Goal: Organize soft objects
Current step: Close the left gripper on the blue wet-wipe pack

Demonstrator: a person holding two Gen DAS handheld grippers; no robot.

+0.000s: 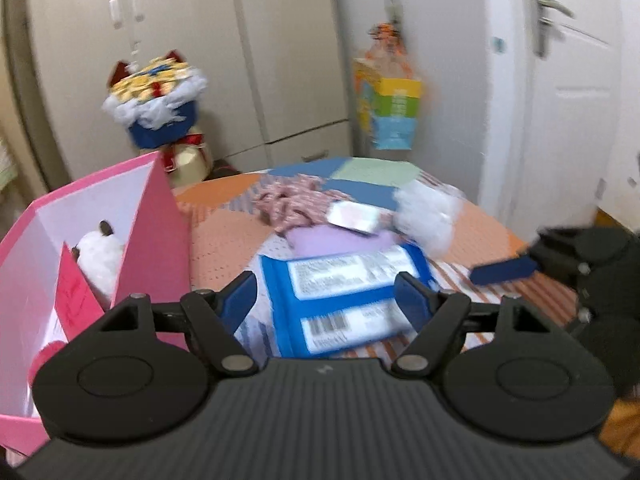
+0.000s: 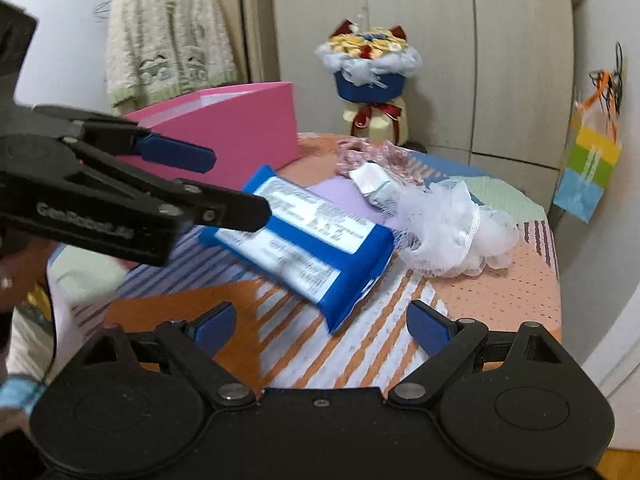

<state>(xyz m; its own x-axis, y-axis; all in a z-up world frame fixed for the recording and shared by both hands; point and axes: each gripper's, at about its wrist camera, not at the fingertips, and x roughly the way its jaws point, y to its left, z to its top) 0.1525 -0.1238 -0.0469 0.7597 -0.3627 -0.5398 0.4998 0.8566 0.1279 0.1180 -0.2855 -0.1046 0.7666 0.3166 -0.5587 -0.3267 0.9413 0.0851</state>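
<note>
A blue wipes pack point(image 1: 348, 300) lies on the patchwork table, also in the right wrist view point(image 2: 304, 236). My left gripper point(image 1: 328, 300) is open just above its near end; it shows from the side in the right wrist view point(image 2: 236, 186). My right gripper point(image 2: 320, 328) is open and empty, near the pack's front corner. A white mesh puff point(image 2: 452, 232), a small white packet point(image 2: 372, 182), a purple cloth point(image 1: 340, 240) and a pink patterned cloth point(image 1: 292, 200) lie behind the pack. A white plush toy point(image 1: 100, 256) sits inside the pink box point(image 1: 156, 224).
The pink box point(image 2: 240, 132) stands at the table's left. A bouquet point(image 2: 372, 68) stands behind the table by cupboards. A colourful gift bag point(image 2: 588, 168) hangs at right. A door point(image 1: 560, 100) is near the table point(image 2: 500, 300).
</note>
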